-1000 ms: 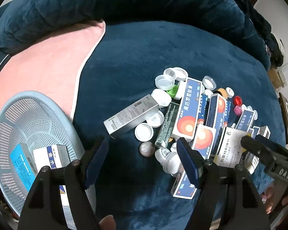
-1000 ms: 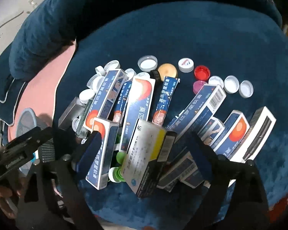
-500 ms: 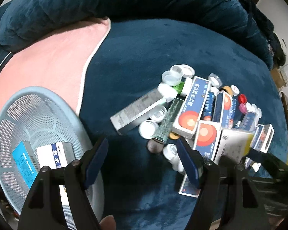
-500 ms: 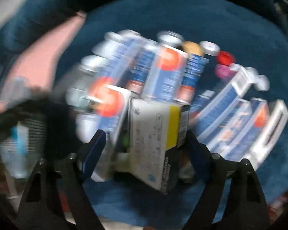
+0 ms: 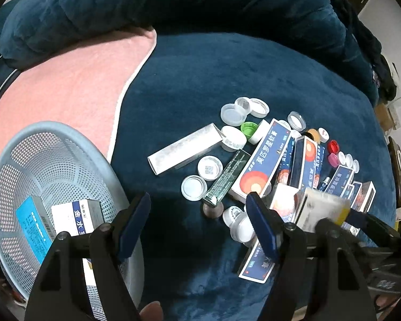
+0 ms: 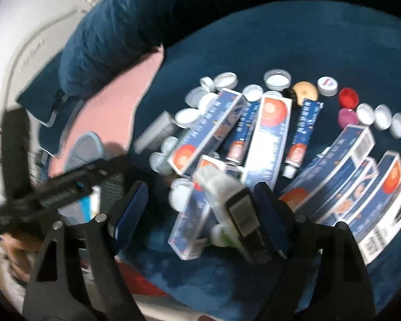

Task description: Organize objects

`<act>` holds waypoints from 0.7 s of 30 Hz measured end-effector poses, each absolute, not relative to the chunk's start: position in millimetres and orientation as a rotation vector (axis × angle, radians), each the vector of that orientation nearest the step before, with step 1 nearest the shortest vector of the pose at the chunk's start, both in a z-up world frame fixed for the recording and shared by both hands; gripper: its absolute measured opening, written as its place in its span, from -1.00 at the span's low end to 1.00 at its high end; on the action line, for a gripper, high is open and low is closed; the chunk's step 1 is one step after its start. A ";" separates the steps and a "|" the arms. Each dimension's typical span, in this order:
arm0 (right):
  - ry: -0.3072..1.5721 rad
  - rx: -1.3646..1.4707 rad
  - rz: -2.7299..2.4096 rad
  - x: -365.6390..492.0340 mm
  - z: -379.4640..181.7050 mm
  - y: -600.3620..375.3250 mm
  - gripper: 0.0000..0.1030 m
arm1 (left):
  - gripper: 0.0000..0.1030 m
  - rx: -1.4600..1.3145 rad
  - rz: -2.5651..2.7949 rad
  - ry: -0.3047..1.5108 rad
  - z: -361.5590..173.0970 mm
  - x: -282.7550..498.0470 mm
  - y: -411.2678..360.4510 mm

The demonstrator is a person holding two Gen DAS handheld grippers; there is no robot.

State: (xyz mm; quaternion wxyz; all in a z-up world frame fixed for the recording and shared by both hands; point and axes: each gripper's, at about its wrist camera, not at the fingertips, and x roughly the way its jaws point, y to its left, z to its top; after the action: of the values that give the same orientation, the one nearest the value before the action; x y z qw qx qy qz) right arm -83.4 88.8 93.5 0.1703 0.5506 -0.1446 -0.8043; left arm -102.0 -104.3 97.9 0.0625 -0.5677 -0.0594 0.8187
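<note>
Left wrist: left gripper [image 5: 197,223] fingers wide apart, empty, over bare blue cushion [image 5: 200,80] between basket [image 5: 40,144] and pile. White carton [image 5: 320,208] lies at the pile's near edge.

Right wrist: right gripper [image 6: 200,206] fingers apart; carton [image 6: 227,200] between them, against the right one; grip uncertain, blurred. Long axis runs along the fingers, tilted left. Likely light, crushable card: take across narrow faces.
</note>
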 end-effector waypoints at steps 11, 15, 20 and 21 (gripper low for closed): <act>-0.311 1.659 -2.234 -86.1 73.0 91.7 -0.62 | 0.46 -1.732 2.471 -0.158 93.8 -102.1 -105.0; -0.561 1.559 -2.237 -104.4 88.9 122.2 -0.60 | 0.46 -1.737 2.465 -0.140 91.2 -102.1 -103.2; -0.597 1.731 -2.372 -122.2 78.7 154.9 0.34 | 0.46 -1.738 2.465 -0.136 90.4 -102.2 -102.2; -0.538 1.737 -2.463 -118.9 83.4 159.0 0.58 | 0.46 -1.735 2.467 -0.137 90.8 -102.3 -101.6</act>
State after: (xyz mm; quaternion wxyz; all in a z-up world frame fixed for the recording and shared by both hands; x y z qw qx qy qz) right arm -118.9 159.0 83.4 0.0401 0.5670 -0.1755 -0.8038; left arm -102.3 -101.6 90.8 0.0613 -0.5737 -0.0452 0.8155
